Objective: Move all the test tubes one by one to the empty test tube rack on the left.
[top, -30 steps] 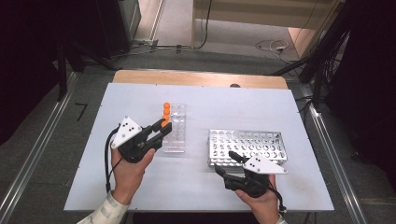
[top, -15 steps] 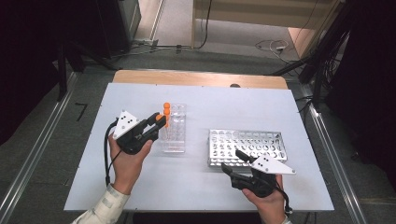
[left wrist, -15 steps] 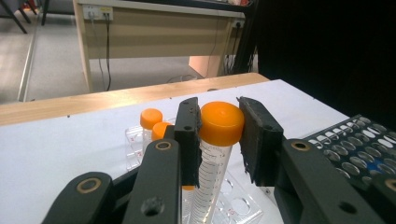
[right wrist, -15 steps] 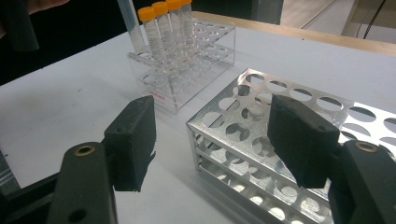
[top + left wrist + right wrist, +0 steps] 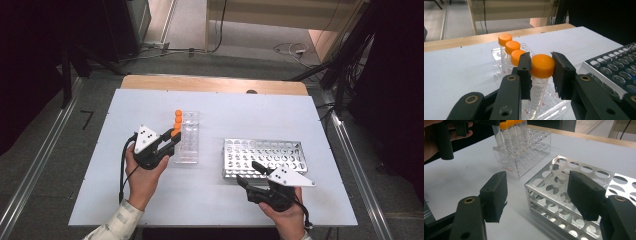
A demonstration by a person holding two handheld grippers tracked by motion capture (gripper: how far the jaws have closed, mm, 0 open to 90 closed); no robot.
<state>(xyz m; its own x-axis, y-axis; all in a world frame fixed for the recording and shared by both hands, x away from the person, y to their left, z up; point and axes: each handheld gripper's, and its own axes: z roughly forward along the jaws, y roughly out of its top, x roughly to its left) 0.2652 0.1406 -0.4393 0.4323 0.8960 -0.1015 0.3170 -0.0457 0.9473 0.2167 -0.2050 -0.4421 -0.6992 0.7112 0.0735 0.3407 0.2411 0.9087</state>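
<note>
Left gripper view puts the orange-capped tube [image 5: 539, 77] squarely between the left claw [image 5: 541, 72]'s jaws, which pinch its cap from both sides while its lower end still sits in the clear rack [image 5: 499, 57]. Three more capped tubes [image 5: 510, 47] stand just beyond the claw. It looks light, stiff and smooth-walled, so the ribbed cap seems the surer hold. Off to that claw's right lies the metal rack [image 5: 262, 157]; the right claw [image 5: 537, 195] gapes wide, empty, over its near corner on the surface [image 5: 300, 115].
</note>
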